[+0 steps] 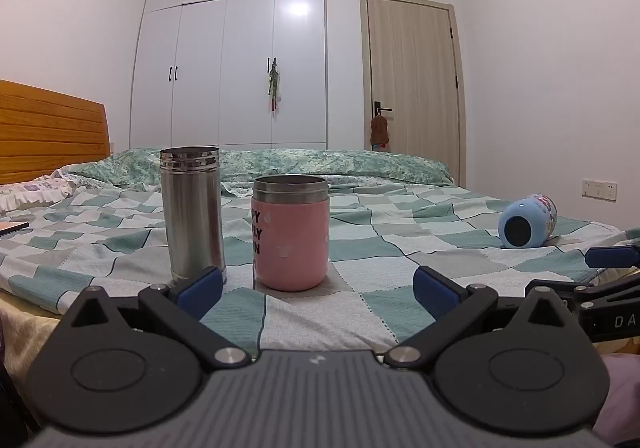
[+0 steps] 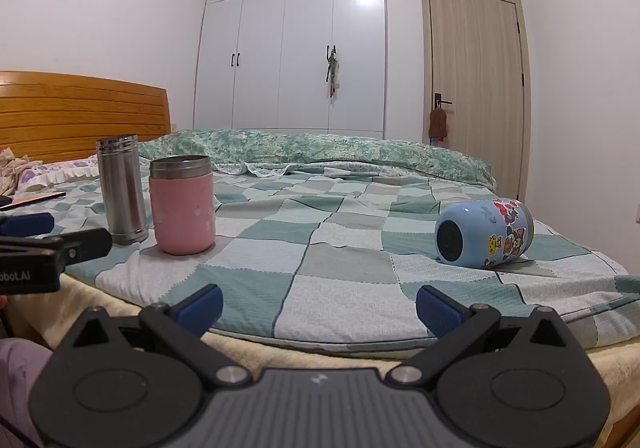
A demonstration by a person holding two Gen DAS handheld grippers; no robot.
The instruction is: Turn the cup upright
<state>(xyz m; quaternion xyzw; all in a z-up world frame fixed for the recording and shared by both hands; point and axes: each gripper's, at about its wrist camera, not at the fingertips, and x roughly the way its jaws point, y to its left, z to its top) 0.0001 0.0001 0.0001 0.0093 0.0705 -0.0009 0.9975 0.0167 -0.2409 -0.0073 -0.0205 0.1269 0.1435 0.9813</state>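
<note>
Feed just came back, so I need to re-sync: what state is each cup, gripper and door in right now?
blue cup: on its side on the bedspread, base toward the cameras
pink cup: upright, lid off
steel flask: upright, lid off
left gripper: open, empty
right gripper: open, empty
room door: closed
wardrobe doors: closed
</note>
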